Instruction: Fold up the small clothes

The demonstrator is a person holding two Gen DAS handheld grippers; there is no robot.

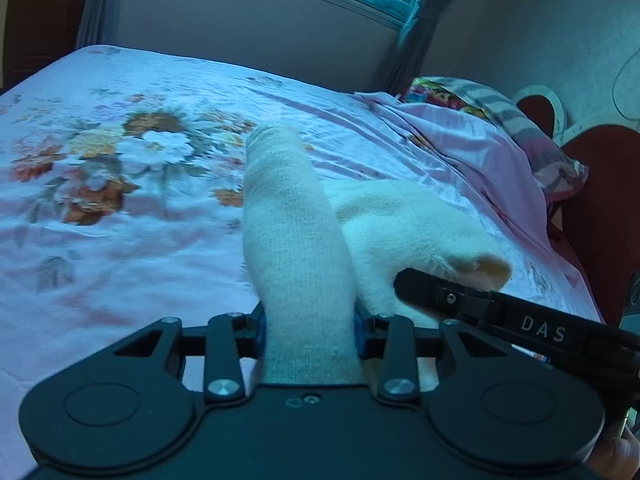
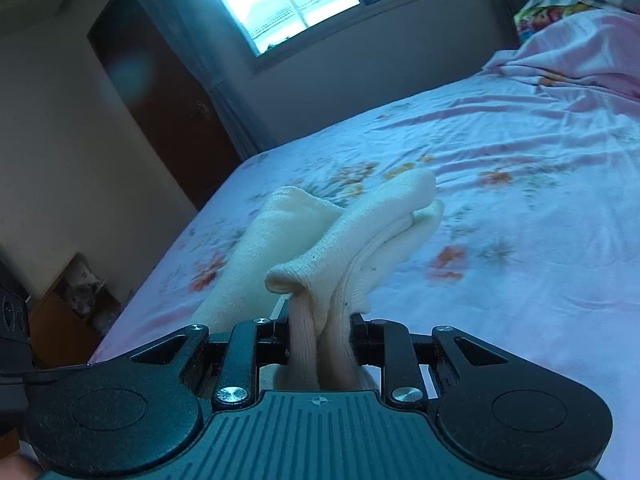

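Observation:
A cream sock (image 1: 292,220) stands up from between the pads of my left gripper (image 1: 310,332), which is shut on it. A second cream sock part (image 1: 404,228) bulges to its right, where a black finger (image 1: 440,292) of my right gripper comes in from the right. In the right wrist view my right gripper (image 2: 320,340) is shut on bunched sock cuffs (image 2: 316,308). The layered cream socks (image 2: 384,224) stretch forward from it, lifted above the floral bed sheet (image 2: 520,200). One limb (image 2: 276,224) runs down to the left.
The bed with its pink floral sheet (image 1: 120,240) fills both views. A crumpled pink cover (image 1: 460,148) and a striped pillow (image 1: 492,104) lie at the right, by a dark red headboard (image 1: 600,184). A window (image 2: 280,0) and a dark door (image 2: 160,100) stand beyond the bed.

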